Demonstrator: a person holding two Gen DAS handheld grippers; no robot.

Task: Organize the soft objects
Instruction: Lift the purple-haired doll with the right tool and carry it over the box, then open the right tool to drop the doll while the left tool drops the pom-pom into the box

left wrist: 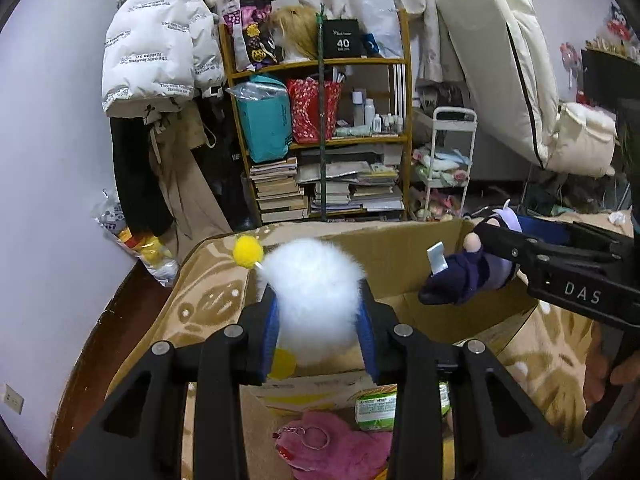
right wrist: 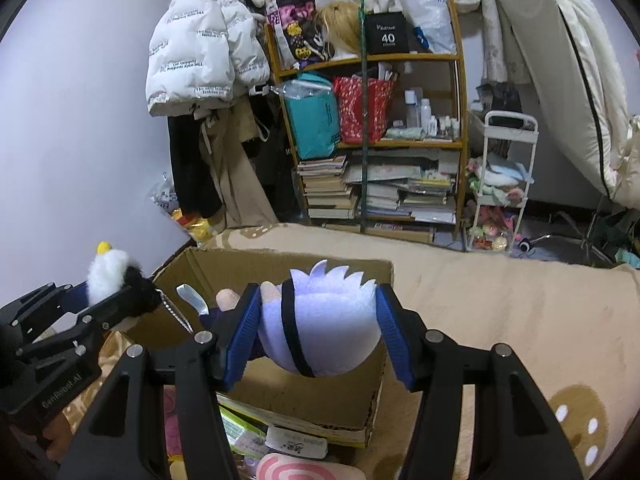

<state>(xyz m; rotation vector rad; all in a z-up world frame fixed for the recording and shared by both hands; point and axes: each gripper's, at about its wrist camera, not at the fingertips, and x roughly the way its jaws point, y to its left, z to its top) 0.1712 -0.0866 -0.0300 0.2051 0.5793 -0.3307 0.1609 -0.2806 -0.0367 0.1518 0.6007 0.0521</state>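
A: Both toys are up in the air over the cardboard box (left wrist: 400, 264). The left tool (left wrist: 318, 322) is pinching the white fluffy plush (left wrist: 314, 292) between its blue pads, and the right tool (right wrist: 318, 330) is pinching the pale purple doll (right wrist: 320, 320) by its head.

B: What worries you most?

A: The fluffy one. Fur that deep compresses, so the pads may be gripping mostly pile and little body. I'd expect it to creep out of the grip if the hand swings. Its yellow pompom (left wrist: 247, 252) pokes out past the box's rim, so a slip there could land it on the patterned blanket (left wrist: 208, 280) instead of inside.

B: And the doll?

A: It is held by the head, and its dark body (left wrist: 460, 280) dangles free in the left view. That hanging part, with its white tag (left wrist: 438, 258), could catch the box wall on the way down and tip the doll outside.

B: Is there room inside?

A: A pink plush (left wrist: 332, 440) with a keyring and a green packet (left wrist: 376, 408) already lie on the bottom. How deep the box runs I can't quite tell through the fisheye. The two tools are near each other, so lowering both at once risks a knock.
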